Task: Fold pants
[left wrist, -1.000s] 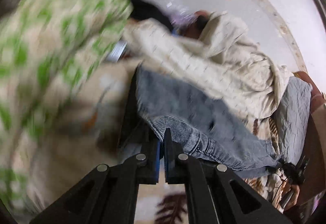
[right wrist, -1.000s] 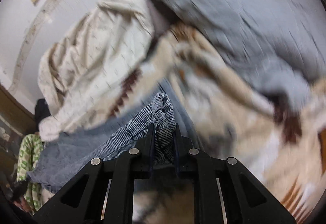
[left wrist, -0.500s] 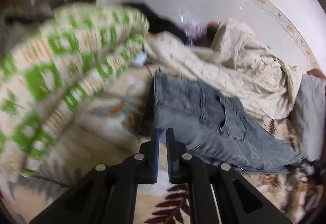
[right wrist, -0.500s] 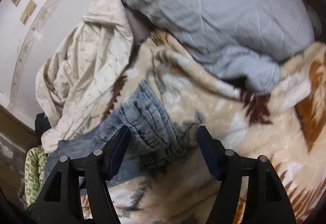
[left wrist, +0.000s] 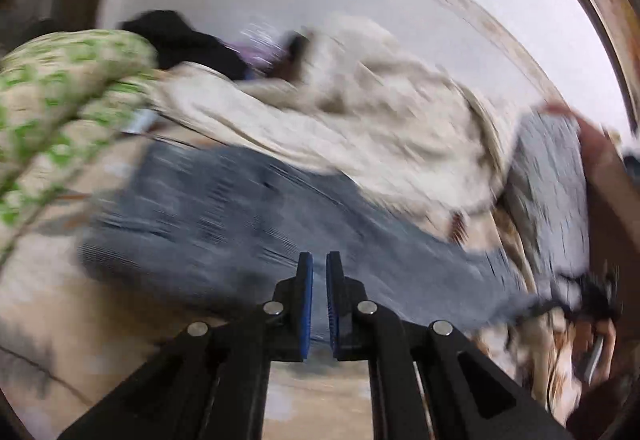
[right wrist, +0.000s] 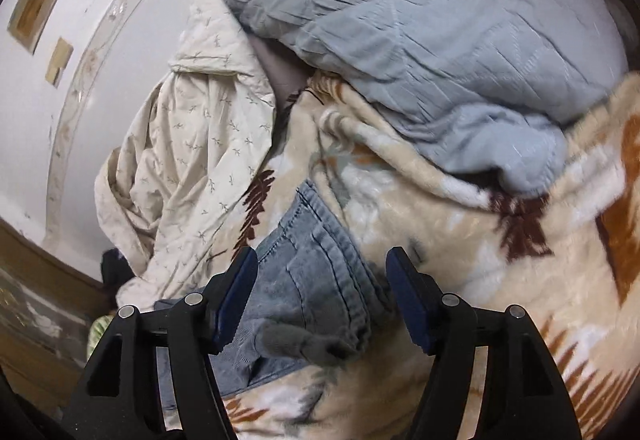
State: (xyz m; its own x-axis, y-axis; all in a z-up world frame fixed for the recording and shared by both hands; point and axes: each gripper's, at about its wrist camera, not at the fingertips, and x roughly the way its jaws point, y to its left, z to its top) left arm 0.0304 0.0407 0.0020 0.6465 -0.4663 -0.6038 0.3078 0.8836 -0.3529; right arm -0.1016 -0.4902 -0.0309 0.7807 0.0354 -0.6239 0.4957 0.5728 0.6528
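While my left view smears with motion blur, I can still make out the left gripper (left wrist: 319,272) with its blue pads drawn almost together, only a thin slit between them and no cloth in that slit. Beyond its tips the pants (left wrist: 224,224), blue-grey denim, lie spread across the beige patterned blanket (left wrist: 60,320). A cream sheet (left wrist: 340,128) is heaped behind the pants, and a green-and-cream patterned cloth (left wrist: 52,92) bulges at the left edge.

My right gripper (right wrist: 322,264) stands wide, having just been opening; its pads press on nothing. Between and just ahead of its fingers sits one end of the pants (right wrist: 316,268), bunched in folds with stitched seams showing, resting on the blanket (right wrist: 460,240) with brown and orange leaf shapes. A grey-blue quilt (right wrist: 420,32) lies heaped past it, overlapping the blanket's far side, and the cream sheet (right wrist: 188,160), printed with small sprigs, lies crumpled to the left against the white wall (right wrist: 120,20).
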